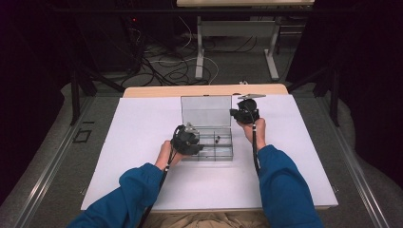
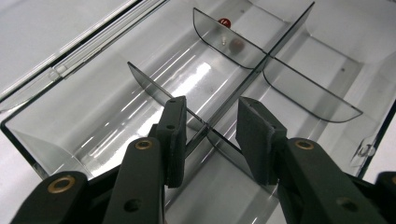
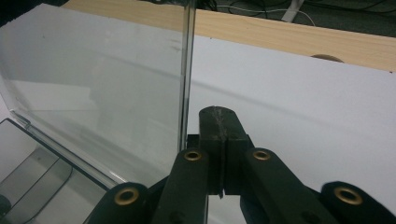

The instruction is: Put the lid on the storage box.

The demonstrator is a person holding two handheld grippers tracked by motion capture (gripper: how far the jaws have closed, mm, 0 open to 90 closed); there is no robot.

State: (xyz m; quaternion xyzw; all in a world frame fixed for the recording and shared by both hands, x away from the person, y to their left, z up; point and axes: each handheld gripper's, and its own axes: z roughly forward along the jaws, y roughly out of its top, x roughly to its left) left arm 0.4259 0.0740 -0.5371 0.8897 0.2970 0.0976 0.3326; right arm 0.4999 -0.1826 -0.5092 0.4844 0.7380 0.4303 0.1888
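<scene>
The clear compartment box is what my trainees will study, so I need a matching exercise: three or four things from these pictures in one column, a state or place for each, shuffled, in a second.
Things:
1. lid
2. left gripper
3. right gripper
4. small red piece

States or places:
A. jaws apart, astride a divider inside the box
B. lying in a far compartment
C. standing upright at the back of the box
D. jaws closed, beside the lid's edge

Pairs: 1-C, 2-A, 3-D, 4-B
</scene>
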